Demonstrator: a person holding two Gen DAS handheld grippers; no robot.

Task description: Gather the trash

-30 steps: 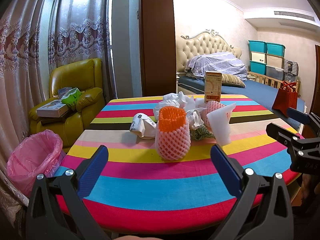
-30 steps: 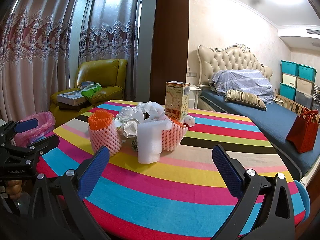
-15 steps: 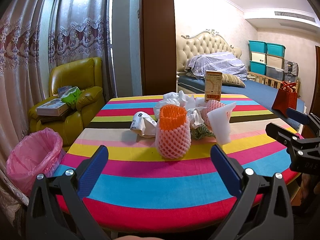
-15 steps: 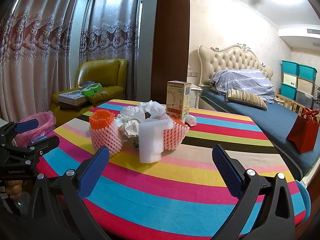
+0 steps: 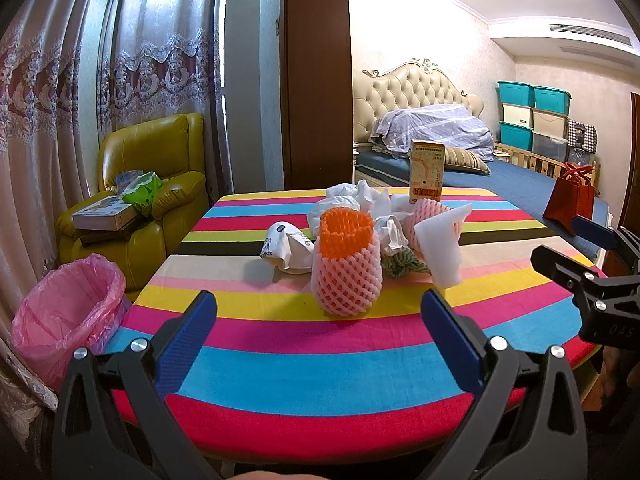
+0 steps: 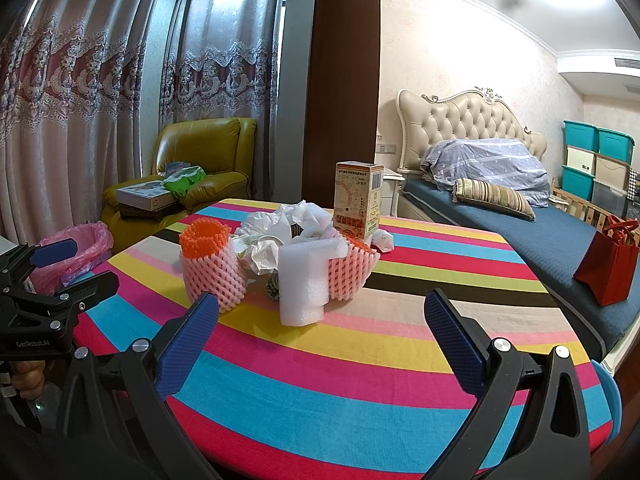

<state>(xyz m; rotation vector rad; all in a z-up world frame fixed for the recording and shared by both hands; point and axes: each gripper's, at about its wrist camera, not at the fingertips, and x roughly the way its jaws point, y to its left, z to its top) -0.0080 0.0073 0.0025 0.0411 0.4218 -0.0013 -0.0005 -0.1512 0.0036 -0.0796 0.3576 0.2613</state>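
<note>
I have both claws hovering over the near edge of the striped bench (image 5: 304, 376), each spread wide with nothing between the blue pads. The left claw (image 5: 320, 320) faces the trash pile square on; the right claw (image 6: 320, 320) looks at it from the other side.

The trash sits bunched in the middle of the bench. Nearest my left claw stands a pink foam net sleeve (image 5: 346, 276) with an orange one tucked inside it, upright. Just beside it a white foam block (image 6: 302, 284) stands on end, touching a second pink net (image 6: 352, 272). Crumpled white paper (image 6: 288, 224) is heaped behind them, and a tall carton (image 6: 358, 204) stands upright at the back.

The bin with the pink liner (image 5: 66, 320) is on the floor off the bench's left side.
</note>
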